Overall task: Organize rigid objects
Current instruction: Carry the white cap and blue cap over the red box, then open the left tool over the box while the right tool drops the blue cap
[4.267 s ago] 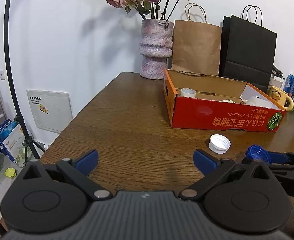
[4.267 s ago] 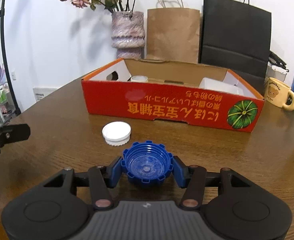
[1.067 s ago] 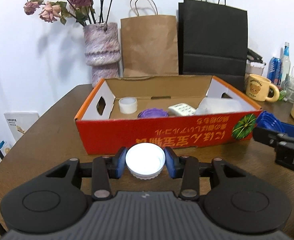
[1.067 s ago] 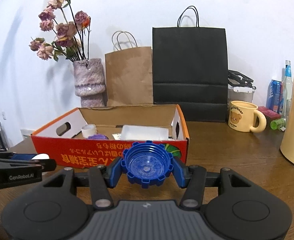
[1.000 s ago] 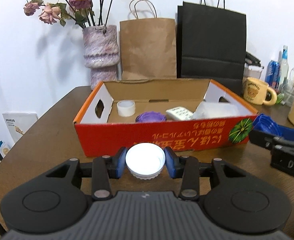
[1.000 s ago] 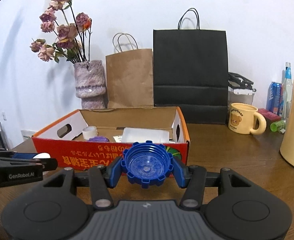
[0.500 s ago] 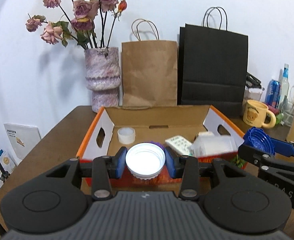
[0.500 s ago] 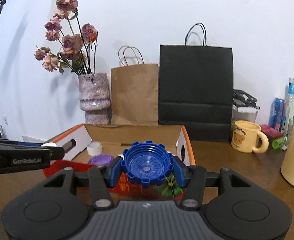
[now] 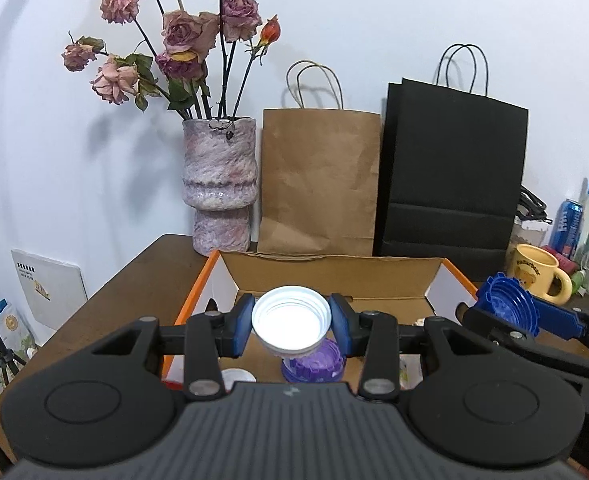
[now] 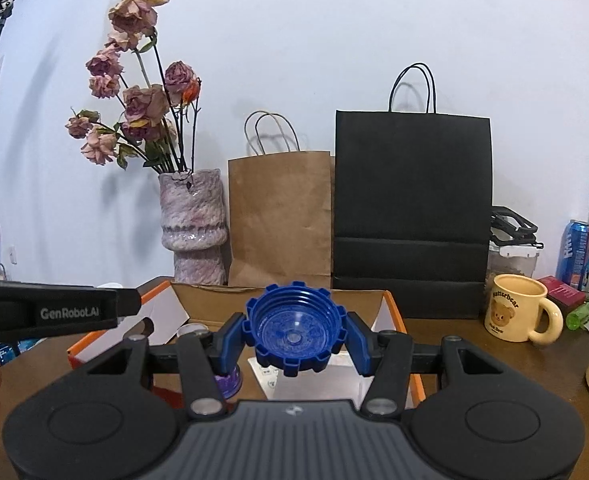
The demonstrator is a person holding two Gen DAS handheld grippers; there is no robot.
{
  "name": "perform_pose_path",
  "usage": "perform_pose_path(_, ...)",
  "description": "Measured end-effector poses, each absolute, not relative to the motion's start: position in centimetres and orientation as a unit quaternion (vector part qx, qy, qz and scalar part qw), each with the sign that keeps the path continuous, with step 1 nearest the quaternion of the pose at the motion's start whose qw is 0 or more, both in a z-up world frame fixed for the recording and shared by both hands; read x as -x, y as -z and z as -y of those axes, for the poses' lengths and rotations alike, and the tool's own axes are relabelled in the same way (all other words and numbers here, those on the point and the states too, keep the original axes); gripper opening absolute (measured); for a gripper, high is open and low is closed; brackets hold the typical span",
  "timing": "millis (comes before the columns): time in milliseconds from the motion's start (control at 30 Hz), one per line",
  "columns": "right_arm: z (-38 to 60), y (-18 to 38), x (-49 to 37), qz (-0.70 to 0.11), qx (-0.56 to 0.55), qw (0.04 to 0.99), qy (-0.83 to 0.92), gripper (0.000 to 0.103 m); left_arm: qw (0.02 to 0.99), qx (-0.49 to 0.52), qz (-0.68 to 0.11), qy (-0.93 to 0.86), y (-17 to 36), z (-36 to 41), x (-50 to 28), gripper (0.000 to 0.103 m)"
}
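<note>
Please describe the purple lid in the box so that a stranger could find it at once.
Find the orange-edged cardboard box on the brown wooden table. On its floor lies a round purple ribbed plastic lid, the only purple thing there; the small round white object beside it is pale.

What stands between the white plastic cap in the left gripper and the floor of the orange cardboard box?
A purple ridged cap lies in the orange cardboard box, right beneath the white plastic cap held by the left gripper. Bare cardboard shows beside it, so a slightly shifted drop looks free.
</note>
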State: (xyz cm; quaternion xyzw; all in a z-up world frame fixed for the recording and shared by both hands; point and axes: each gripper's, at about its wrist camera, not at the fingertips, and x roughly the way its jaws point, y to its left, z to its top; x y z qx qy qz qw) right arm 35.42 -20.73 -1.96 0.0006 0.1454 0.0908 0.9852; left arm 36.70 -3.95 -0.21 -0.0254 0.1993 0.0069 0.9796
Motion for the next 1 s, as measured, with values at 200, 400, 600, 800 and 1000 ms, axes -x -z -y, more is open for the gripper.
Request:
perform_pose_path(200,20.8,2.6,-37.8,-0.153,-0.006,0.984,-0.089,0.052,0.979,0.027,-0.202,-0.013,0.5,3.7,-38.7,0.041)
perform_pose_path(400,21.0,3.2,-40.1,-0.161,-0.01,0.983,-0.086,0.052,0.978,0.022,-0.208,-0.018,1.0,3.8,-40.7,0.041)
perform_pose_path(600,21.1,3.6,-42.1,-0.166,-0.012,0.982,-0.086,0.052,0.976,0.015,-0.217,-0.024,1.7,3.8,-42.6,0.041)
perform_pose_path(800,20.9,4.0,-44.0,-0.174,-0.008,0.981,-0.09,0.052,0.974,0.009,-0.223,-0.029,2.3,3.6,-44.3,0.041)
perform_pose_path(1000,20.7,4.5,-45.5,-0.182,0.0,0.979,-0.092,0.052,0.972,0.001,-0.233,-0.033,3.0,3.5,-45.9,0.041)
